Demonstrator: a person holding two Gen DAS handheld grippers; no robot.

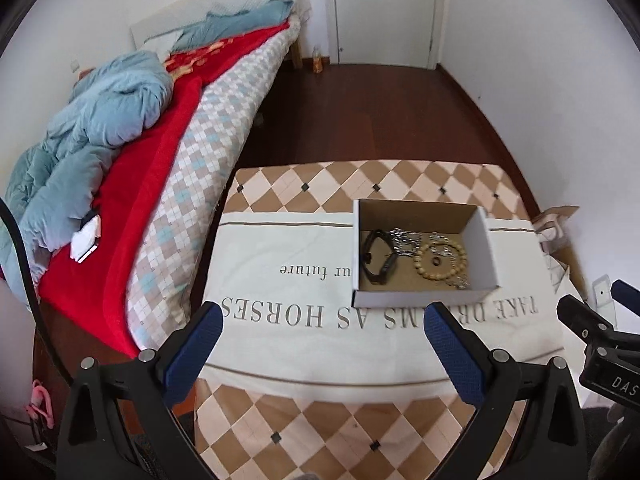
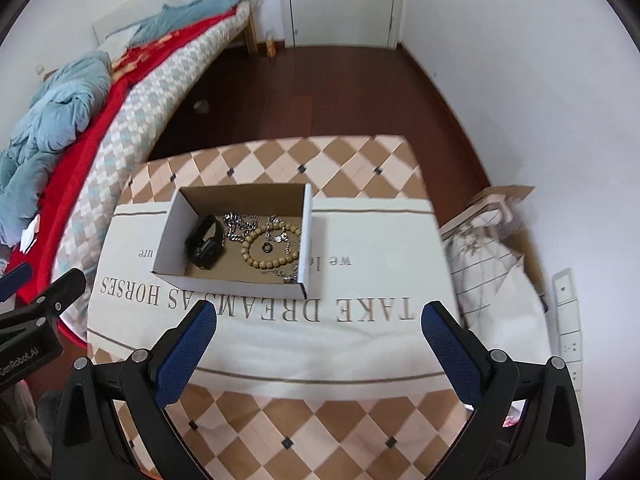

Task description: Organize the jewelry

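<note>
A small open cardboard box [image 1: 487, 248] [image 2: 170, 232] stands on a white printed cloth on the table. Inside lie a black watch [image 1: 378, 262] [image 2: 205, 243], a wooden bead bracelet [image 1: 440, 261] [image 2: 269, 249] around a small dark ring [image 2: 266, 247], and silver chains [image 1: 404, 238] [image 2: 239, 224]. My left gripper [image 1: 324, 312] hangs open above the cloth, near side of the box, with nothing between its blue pads. My right gripper [image 2: 320, 312] is likewise open and empty, raised in front of the box. Each gripper shows at the edge of the other's view.
The table [image 1: 320, 436] has a tan and cream diamond pattern. A bed [image 1: 120, 184] with red blanket and blue quilt runs along its left side. A cardboard box with a bag [image 2: 496, 240] and a power strip [image 2: 568, 320] lie on the floor at right.
</note>
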